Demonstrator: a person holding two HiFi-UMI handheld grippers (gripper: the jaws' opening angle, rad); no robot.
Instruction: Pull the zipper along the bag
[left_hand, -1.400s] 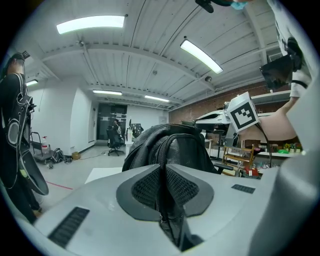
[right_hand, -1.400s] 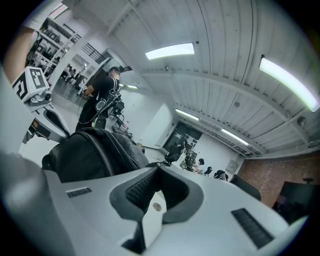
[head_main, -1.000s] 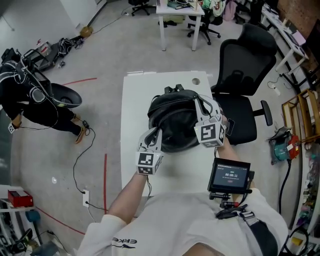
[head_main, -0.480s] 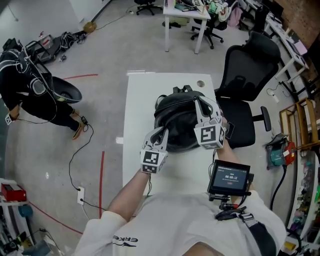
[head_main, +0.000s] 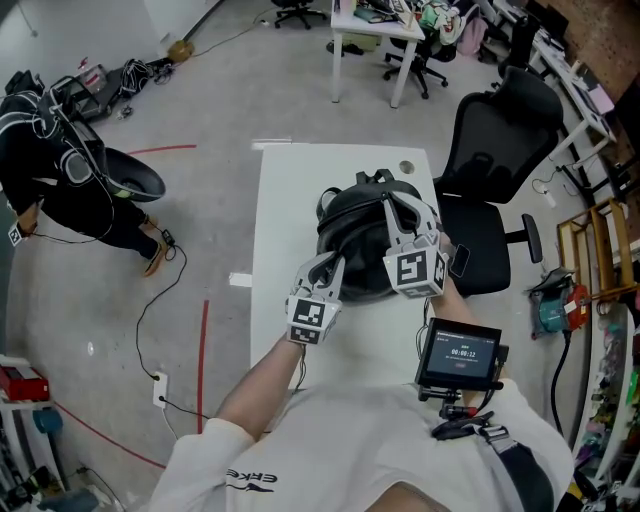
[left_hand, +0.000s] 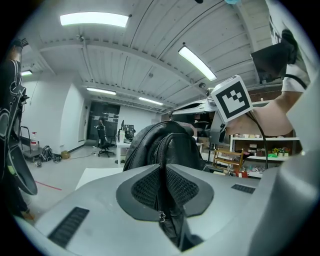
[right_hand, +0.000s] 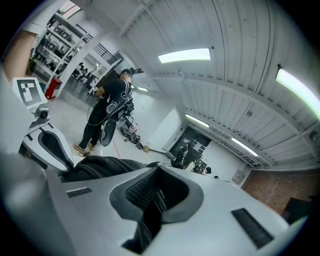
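Two grippers clamped on one bag (head_main: 358, 250)
Left gripper (head_main: 327, 268) pinches the zipper pull (left_hand: 160, 216) (nearer hand); the zipper (left_hand: 160, 165) runs toward 12 o'clock; right gripper (head_main: 398, 208) pinches the bag.

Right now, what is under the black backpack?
The backpack lies on the white table. Its body covers the tabletop directly beneath, so anything there is hidden.

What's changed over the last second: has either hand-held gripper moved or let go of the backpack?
Very little. The right hand-held gripper edged slightly toward the person's left across the black backpack. Nothing was taken or released: it and the left hand-held gripper stay shut on the backpack, which sits unmoved on the white table.
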